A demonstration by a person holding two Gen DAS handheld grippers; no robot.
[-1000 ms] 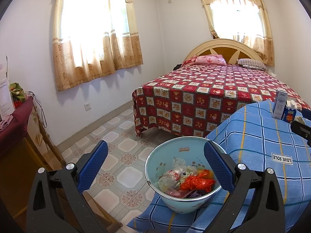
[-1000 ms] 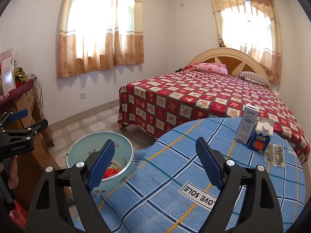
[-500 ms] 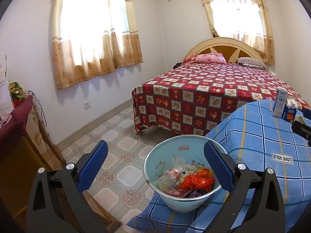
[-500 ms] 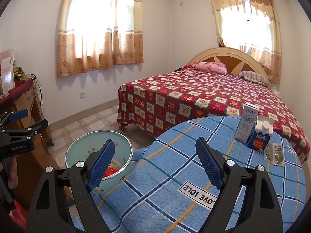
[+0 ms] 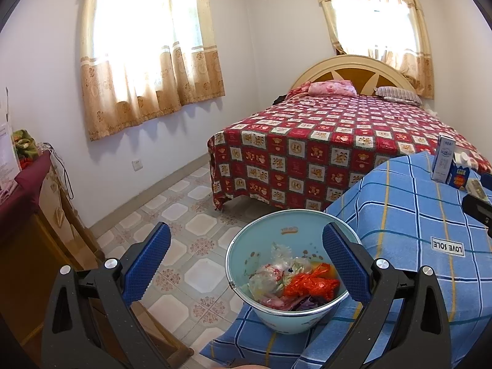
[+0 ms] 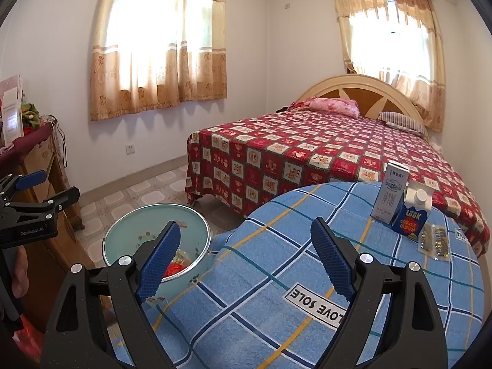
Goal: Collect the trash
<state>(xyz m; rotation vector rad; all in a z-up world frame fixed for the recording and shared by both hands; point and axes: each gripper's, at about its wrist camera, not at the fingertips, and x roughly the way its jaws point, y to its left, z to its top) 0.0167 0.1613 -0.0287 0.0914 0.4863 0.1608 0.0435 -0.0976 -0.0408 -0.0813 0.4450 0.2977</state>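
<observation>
A pale blue trash bucket (image 5: 267,236) stands beside the table with the blue checked cloth (image 5: 409,215). It holds crumpled plastic and a red wrapper (image 5: 310,284). My left gripper (image 5: 246,255) is open and empty above the bucket. My right gripper (image 6: 244,252) is open and empty over the cloth (image 6: 276,276), with the bucket (image 6: 138,227) at its left. On the far side of the table stand a white carton (image 6: 390,196), a blue carton (image 6: 413,215) and a clear foil packet (image 6: 435,241). The left gripper shows at the left edge of the right wrist view (image 6: 30,206).
A bed with a red patterned cover (image 6: 323,153) fills the room behind the table. A wooden cabinet (image 5: 30,230) with a maroon cloth stands at the left. Tiled floor (image 5: 184,215) lies between cabinet, bed and bucket.
Both views have shifted only slightly. The left gripper has edged a little closer over the bucket. Both grippers stay open and empty.
</observation>
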